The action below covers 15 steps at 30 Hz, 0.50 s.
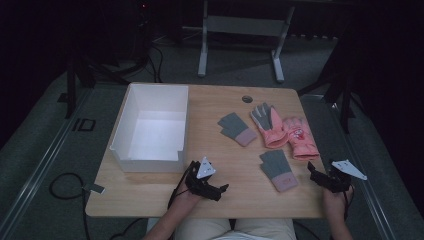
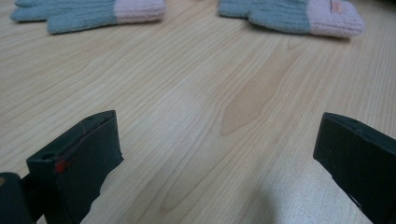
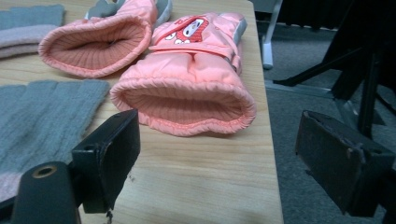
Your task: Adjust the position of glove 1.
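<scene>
Two grey knit gloves with pink cuffs lie on the wooden table [image 1: 235, 165]: one toward the middle [image 1: 236, 128], one nearer the front [image 1: 278, 170]. Two pink padded gloves [image 1: 270, 125] [image 1: 299, 137] lie side by side at the right. My left gripper [image 1: 220, 192] rests low at the front, jaws open over bare wood [image 2: 217, 158], with the grey gloves [image 2: 84, 11] [image 2: 289, 16] farther off. My right gripper [image 1: 314, 175] is open by the table's right edge [image 3: 217, 158], facing the cuff of the nearer pink glove [image 3: 187, 88]; the other pink glove [image 3: 98, 39] and a grey glove [image 3: 42, 116] lie to its left.
An open white box [image 1: 127, 150] stands on the left half of the table. A round cable hole [image 1: 247, 98] sits near the back edge. The table's right edge [image 3: 268, 154] drops to grey floor with black stand legs. A cable [image 1: 65, 187] loops on the floor at left.
</scene>
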{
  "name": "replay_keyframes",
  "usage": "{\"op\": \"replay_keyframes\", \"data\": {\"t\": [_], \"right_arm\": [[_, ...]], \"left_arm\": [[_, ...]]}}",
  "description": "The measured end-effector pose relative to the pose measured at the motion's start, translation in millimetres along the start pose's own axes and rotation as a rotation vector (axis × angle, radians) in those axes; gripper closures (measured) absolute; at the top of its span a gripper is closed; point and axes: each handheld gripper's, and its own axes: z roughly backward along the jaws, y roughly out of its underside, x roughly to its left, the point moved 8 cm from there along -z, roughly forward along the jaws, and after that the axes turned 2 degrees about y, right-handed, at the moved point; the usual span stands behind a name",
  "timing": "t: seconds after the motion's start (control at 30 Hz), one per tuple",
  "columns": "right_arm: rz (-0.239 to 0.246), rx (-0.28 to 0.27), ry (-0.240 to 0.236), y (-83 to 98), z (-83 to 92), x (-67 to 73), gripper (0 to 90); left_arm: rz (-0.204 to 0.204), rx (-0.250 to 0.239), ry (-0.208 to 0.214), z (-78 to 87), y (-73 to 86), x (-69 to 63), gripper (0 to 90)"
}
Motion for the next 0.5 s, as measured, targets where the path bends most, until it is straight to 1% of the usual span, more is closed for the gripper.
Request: {"op": "replay_keyframes", "data": {"t": [0.07,0.13,0.2,0.27,0.33,0.4,0.47,0.5], "right_arm": [[0.004,0.003,0.001,0.1,-0.4,0.3,14.2],[0.008,0.004,-0.001,0.2,-0.4,0.9,14.2],[0.016,-0.001,0.0,0.0,-0.1,1.5,14.2],[0.023,-0.002,-0.001,-0.1,0.1,2.0,14.3],[0.015,0.004,0.012,0.2,-0.4,0.8,14.3],[0.009,0.005,0.028,0.3,-0.4,-0.8,14.3],[0.006,0.003,0.05,0.4,0.0,-2.5,14.2],[0.004,0.004,0.055,0.5,0.0,-2.9,14.0]], "left_arm": [[0.013,-0.013,-0.011,1.1,-0.5,1.4,0.5],[0.013,-0.012,-0.008,1.2,-0.4,1.3,0.5],[-0.013,-0.009,0.027,1.0,-0.4,-1.5,0.4],[-0.034,0.003,0.039,0.3,0.3,-3.1,0.4],[-0.043,0.011,0.037,0.5,1.0,-2.8,0.4],[-0.039,0.005,0.057,0.7,0.7,-3.0,0.4],[-0.047,0.002,0.062,1.9,1.0,-2.6,0.4],[-0.044,-0.004,0.064,2.3,0.9,-2.7,0.4]]}}
